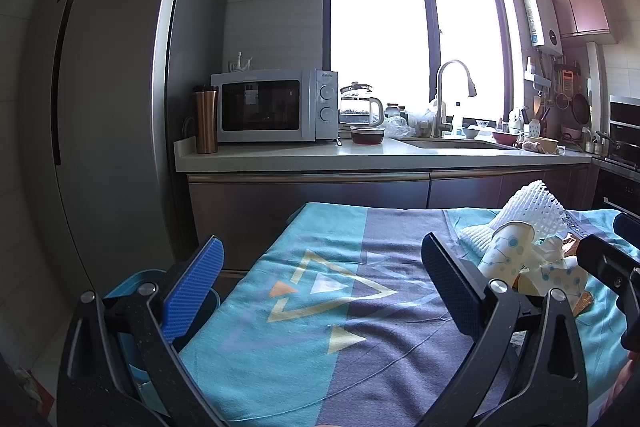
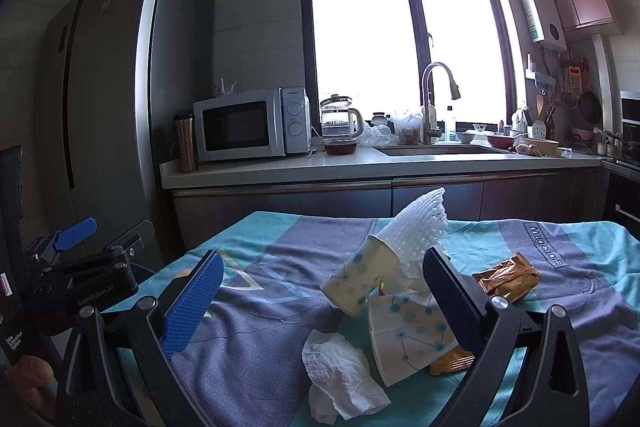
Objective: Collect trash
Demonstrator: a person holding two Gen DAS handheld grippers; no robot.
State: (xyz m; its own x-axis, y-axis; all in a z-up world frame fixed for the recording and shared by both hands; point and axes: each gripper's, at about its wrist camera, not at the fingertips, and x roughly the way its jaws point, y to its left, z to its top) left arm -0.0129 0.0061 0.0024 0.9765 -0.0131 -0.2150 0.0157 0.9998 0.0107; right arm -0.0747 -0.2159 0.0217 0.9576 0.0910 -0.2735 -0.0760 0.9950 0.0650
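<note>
Trash lies in a pile on a table with a teal and grey cloth (image 2: 260,323): two crushed paper cups with blue dots (image 2: 360,279) (image 2: 408,335), a white foam fruit net (image 2: 416,231), a crumpled white tissue (image 2: 340,379), a gold snack wrapper (image 2: 508,277) and an orange wrapper (image 2: 452,363). My right gripper (image 2: 320,295) is open, its jaws on either side of the pile just above it. My left gripper (image 1: 320,279) is open and empty over the cloth (image 1: 320,347), left of the pile; the cup (image 1: 504,255) and net (image 1: 532,207) show at its right.
A blue bin (image 1: 132,283) stands below the table's left edge. Behind the table is a kitchen counter (image 2: 360,167) with a microwave (image 2: 248,125), a kettle (image 2: 340,119) and a sink tap (image 2: 432,99). A tall fridge (image 2: 112,99) stands at the left.
</note>
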